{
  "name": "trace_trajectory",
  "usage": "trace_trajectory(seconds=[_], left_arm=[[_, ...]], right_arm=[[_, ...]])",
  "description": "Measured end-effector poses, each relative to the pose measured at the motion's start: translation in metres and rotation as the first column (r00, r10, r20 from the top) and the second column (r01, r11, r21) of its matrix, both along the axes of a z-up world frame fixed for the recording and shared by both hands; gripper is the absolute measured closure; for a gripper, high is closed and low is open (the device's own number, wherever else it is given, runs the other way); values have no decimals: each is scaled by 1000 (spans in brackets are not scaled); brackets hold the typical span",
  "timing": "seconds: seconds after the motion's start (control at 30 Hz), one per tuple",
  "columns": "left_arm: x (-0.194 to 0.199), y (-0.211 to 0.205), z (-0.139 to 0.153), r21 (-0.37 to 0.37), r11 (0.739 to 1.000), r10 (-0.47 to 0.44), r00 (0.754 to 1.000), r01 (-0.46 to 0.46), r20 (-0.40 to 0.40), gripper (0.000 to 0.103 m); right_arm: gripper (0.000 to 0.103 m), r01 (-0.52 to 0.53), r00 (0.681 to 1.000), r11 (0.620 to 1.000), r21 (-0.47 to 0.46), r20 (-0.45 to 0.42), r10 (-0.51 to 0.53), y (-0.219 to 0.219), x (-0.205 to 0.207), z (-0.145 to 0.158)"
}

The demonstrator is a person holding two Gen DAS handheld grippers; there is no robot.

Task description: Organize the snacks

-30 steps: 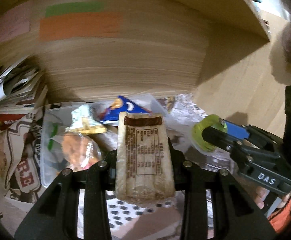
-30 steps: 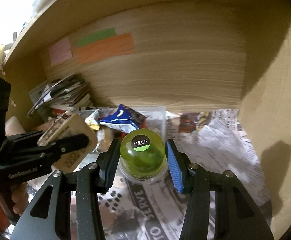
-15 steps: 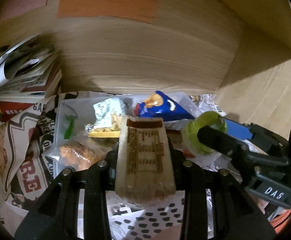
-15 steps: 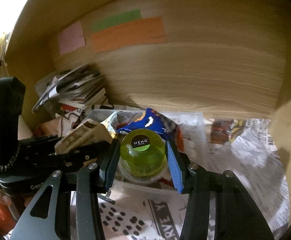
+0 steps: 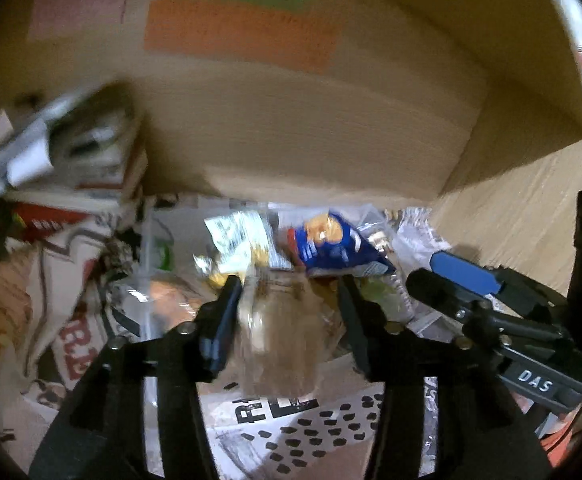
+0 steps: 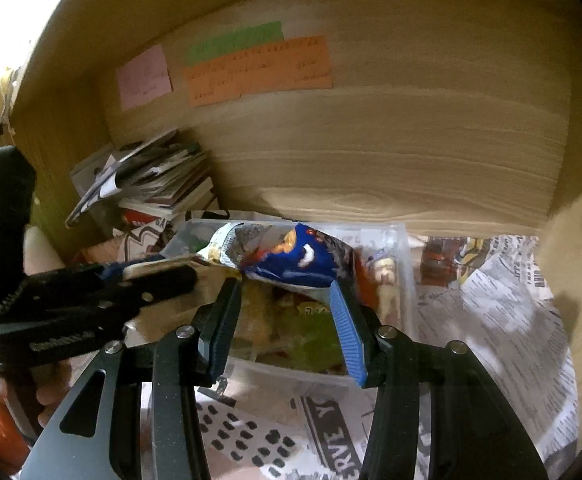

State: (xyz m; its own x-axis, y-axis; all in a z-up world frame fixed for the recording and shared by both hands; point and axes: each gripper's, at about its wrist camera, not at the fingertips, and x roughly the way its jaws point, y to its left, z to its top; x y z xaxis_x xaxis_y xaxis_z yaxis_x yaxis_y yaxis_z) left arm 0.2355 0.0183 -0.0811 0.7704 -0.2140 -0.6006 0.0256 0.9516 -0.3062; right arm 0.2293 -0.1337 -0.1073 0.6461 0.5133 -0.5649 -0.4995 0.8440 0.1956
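A clear plastic bin (image 6: 403,280) of snacks sits on newspaper inside a wooden shelf; a blue chip bag (image 6: 303,260) lies on top. My left gripper (image 5: 289,320) is open over the bin, and the tan cracker packet (image 5: 283,340) drops blurred between its fingers. My right gripper (image 6: 287,328) is open above the bin. The green jelly cup (image 6: 311,340) lies blurred in the bin below it and also shows in the left wrist view (image 5: 383,296). The left gripper (image 6: 151,280) shows at the left of the right wrist view. The right gripper (image 5: 451,276) shows at the right of the left wrist view.
A stack of magazines (image 6: 151,184) leans at the back left. Pink, green and orange notes (image 6: 259,68) stick to the wooden back wall. The shelf's right wall (image 6: 579,264) stands close. Newspaper (image 6: 491,320) covers the shelf floor.
Both grippers moved forward over the bin and opened. The cracker packet and the green jelly cup have left the fingers and fall into the bin.
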Motion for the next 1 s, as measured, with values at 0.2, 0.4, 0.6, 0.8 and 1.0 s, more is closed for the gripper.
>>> trace_trajectory(seconds=[0.2,0.4,0.6,0.8,1.0], left_arm=[[-39,-3,38,41,999,8,992,-13,124,49],[-86,-3,68,104,992,45,967,-73,251,48],[-126,-1,86,119,985,78,939,-124,334,40],[-149,5,94,129,978,103,920,-163,379,22],[-165,8,100,141,973,112,909,-183,402,11]], right_arm=[[60,16,999,999,32,51,-18,-13,-25,21],[60,33,990,996,85,134,-44,-29,-59,50],[56,30,972,990,135,226,-60,-39,-96,77],[28,34,951,987,155,298,-80,-36,-122,90],[15,58,934,988,140,343,-103,-28,-133,94]])
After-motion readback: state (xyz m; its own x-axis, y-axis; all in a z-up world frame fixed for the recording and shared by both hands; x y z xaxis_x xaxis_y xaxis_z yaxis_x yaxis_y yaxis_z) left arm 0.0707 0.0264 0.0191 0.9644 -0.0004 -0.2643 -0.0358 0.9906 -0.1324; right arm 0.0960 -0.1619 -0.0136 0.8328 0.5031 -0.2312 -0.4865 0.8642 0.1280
